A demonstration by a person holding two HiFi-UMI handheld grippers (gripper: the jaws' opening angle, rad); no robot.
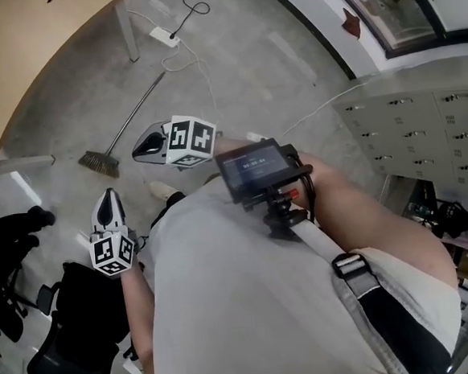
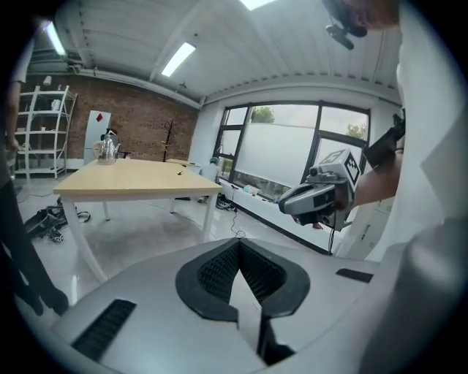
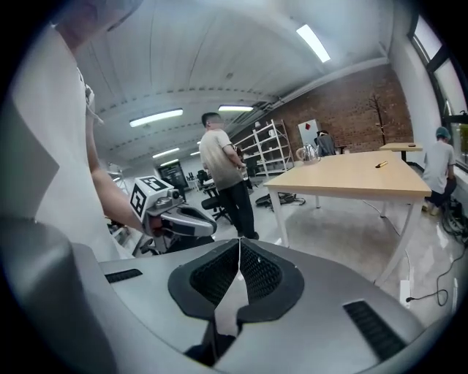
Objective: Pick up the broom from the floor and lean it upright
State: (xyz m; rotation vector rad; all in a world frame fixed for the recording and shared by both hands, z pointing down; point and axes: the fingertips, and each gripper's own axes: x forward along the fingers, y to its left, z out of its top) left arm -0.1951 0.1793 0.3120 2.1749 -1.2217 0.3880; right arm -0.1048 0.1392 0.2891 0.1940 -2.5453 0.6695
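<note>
The left gripper (image 1: 108, 198) and the right gripper (image 1: 140, 146) are out in front of the person's chest, each with its jaws closed tip to tip and nothing between them (each gripper's own view confirms this). Just beyond the right gripper, the broom (image 1: 129, 121) lies flat on the grey floor (image 1: 249, 68), untouched. Its bristle head is nearest the person, and its handle runs away toward a white power strip (image 1: 163, 37) beside the wooden table (image 1: 29, 45).

A light wooden table with white legs (image 2: 135, 181) stands before a red brick wall (image 2: 139, 124). A white power strip (image 1: 164, 37) lies on the grey concrete floor (image 1: 273, 74).
</note>
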